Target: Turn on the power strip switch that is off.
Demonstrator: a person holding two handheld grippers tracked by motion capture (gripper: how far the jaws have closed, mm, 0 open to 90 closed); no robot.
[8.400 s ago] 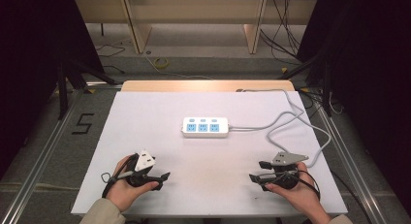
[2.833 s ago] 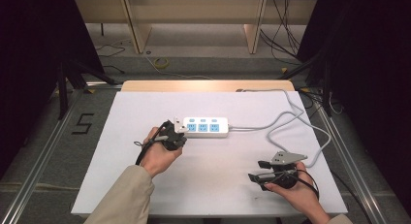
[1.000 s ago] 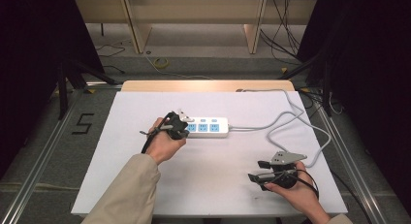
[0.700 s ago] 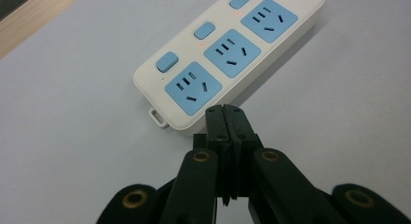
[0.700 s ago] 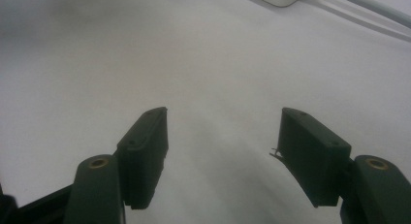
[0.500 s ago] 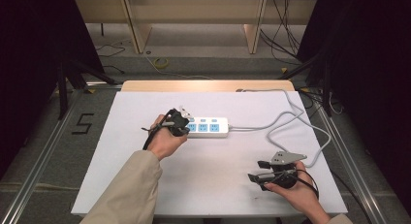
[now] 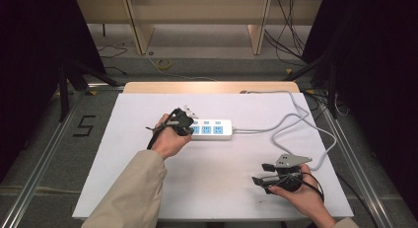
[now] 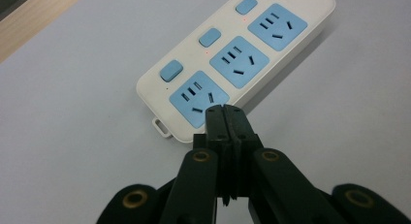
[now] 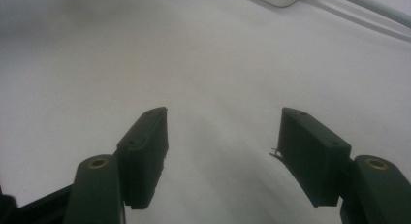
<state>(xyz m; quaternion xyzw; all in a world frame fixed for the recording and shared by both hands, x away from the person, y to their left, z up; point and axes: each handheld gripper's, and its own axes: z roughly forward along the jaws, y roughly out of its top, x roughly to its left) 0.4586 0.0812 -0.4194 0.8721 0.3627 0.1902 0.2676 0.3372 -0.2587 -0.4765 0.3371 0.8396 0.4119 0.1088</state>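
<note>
Left claw (image 8: 224, 107): jaws pressed flat together, nothing between them. Tips hang over the near edge of the strip's end socket (image 8: 196, 100); I can't tell if they touch it. In the high view this claw (image 7: 185, 127) sits at the strip's left end. Right claw (image 7: 261, 173): jaws wide apart and empty (image 9: 223, 117), low over bare table near the front right, well apart from the strip.

Table (image 7: 222, 188): white top. The strip (image 7: 214, 130) lies flat on it, about mid-table and a bit toward the far side.

Step in hand, as I judge it: poke one of the strip's switches with the closed tips.
- Keep the jaws closed so the tips act as one blunt point.
- The tips sit over the socket, not the switch. Shift them to the blue button (image 8: 171, 71) beside that socket.
- Come straight down on the button's middle. A slanted push could skid the light strip across the smooth top.
- The right claw is free and could steady the far end if the strip slides.
- Keep the tips out of the socket slots.

Strip (image 8: 242, 59): its long axis runs left to right across the table in the high view, with sockets and buttons facing up. The cable (image 7: 291, 119) leaves its right end and loops toward the right edge. The free left end, with a small tab, points at the left claw. There are three sockets in a row along the axis, each with its own button on the far side.
</note>
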